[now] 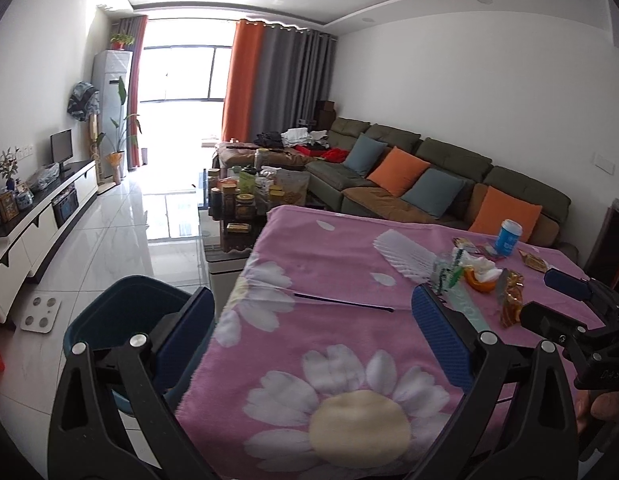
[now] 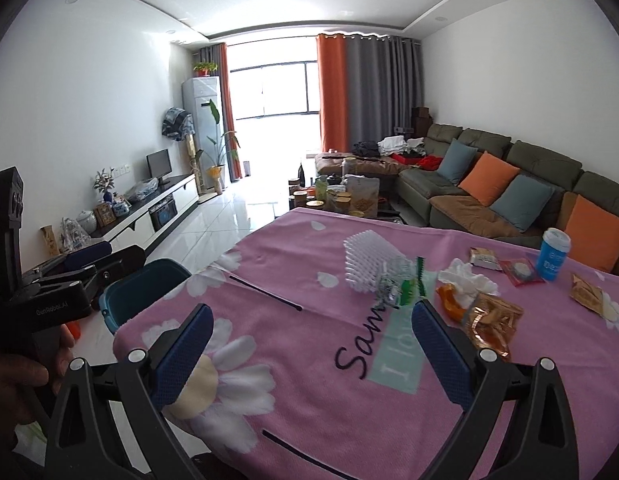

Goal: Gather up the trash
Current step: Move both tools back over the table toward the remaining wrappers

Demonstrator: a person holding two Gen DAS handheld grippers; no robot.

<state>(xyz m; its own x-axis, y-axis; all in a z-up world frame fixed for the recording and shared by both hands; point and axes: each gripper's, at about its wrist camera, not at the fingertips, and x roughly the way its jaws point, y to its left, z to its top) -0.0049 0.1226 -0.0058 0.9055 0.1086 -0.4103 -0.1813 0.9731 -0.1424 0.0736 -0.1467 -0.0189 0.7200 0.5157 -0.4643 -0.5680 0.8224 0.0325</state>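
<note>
Trash lies on a table under a pink flowered blanket (image 2: pixel 309 320): a white foam net (image 2: pixel 365 260), a crushed clear bottle (image 2: pixel 395 280), crumpled tissue (image 2: pixel 465 276) on orange peel (image 2: pixel 449 300), a golden wrapper (image 2: pixel 491 320), small packets (image 2: pixel 485 258) and a blue cup (image 2: pixel 553 254). A dark teal bin (image 1: pixel 125 312) stands on the floor at the table's left edge. My left gripper (image 1: pixel 309 316) is open and empty over the table's left corner beside the bin. My right gripper (image 2: pixel 309 328) is open and empty, short of the trash.
A green sofa (image 2: pixel 489 184) with orange and blue cushions runs behind the table. A low coffee table (image 1: pixel 245 200) crowded with jars stands ahead. A TV cabinet (image 1: pixel 41 216) lines the left wall. A white scale (image 1: pixel 39 314) lies on the tiled floor.
</note>
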